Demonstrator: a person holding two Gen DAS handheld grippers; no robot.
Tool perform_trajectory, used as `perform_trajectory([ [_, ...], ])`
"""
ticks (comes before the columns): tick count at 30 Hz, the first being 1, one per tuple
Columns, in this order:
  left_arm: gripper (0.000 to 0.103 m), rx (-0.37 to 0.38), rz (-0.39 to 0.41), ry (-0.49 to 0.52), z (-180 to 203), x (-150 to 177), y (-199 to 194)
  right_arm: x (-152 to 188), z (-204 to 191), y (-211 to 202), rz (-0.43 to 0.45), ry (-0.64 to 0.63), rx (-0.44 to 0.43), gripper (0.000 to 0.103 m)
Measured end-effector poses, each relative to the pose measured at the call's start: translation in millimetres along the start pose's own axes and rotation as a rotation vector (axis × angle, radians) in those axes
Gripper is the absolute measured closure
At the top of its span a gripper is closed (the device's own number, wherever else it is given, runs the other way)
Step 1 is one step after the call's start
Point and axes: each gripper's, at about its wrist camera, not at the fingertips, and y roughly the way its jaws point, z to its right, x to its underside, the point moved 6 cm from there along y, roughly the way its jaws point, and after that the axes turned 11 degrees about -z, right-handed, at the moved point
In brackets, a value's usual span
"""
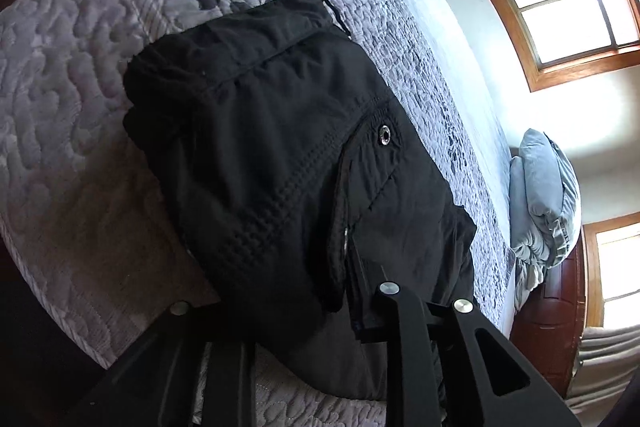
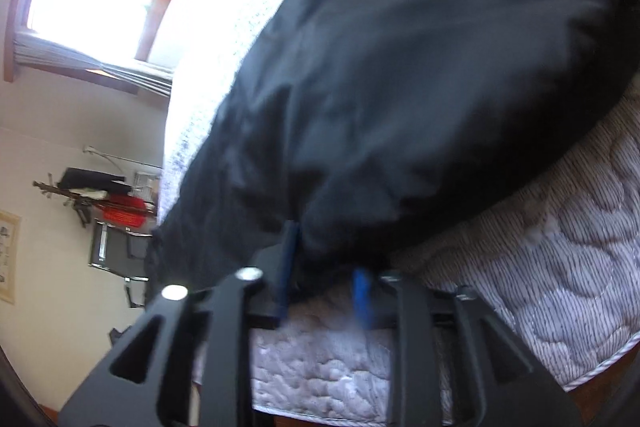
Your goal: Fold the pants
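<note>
Black pants (image 1: 280,147) lie on the quilted bed (image 1: 80,107), already doubled into a compact bundle, waistband snap facing up. The far end of the bundle sits towards the bed's far corner, the near end right under both tools.

Left gripper (image 1: 280,311): fingers sunk into the near edge of the fabric by the fly. One finger (image 1: 362,291) shows along the placket; the other is buried under cloth. Jaws are partly apart, and I can't tell whether they pinch the cloth or just rest in it.

Right gripper (image 2: 324,283): blue pads (image 2: 362,295) spread a moderate way. The near hem of the pants bulges down between them, but the pads don't look pressed on it, so I read a loose straddle, not a grip. That view is smeared, so low confidence.

Step in hand, my read: a late fold; either letting go after laying a layer or re-gripping the near edge for one more fold.

Next move calls for both sets of jaws to close firmly on all layers at the near edge, then an even lift and carry over towards the far end, both hands level so the bundle doesn't skew. Pillow (image 1: 544,195) on the right is well clear.
</note>
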Motion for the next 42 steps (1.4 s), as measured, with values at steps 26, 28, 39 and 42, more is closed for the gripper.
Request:
perform_trajectory([
  [26,0.004,-0.439,0.083,0.254,37,92,10,-43,94,-91,0.318,0.259,0.019,0.074],
  [28,0.004,-0.442,0.064,0.246,35,89,15,-52,89,-94,0.310,0.217,0.011,0.089],
  [39,0.004,-0.448,0.035,0.258,39,89,27,-44,59,-133,0.368,-0.020,0.125,0.094],
  [42,0.004,-0.450,0.022,0.260,38,90,28,-38,104,-108,0.307,0.108,0.123,0.093],
])
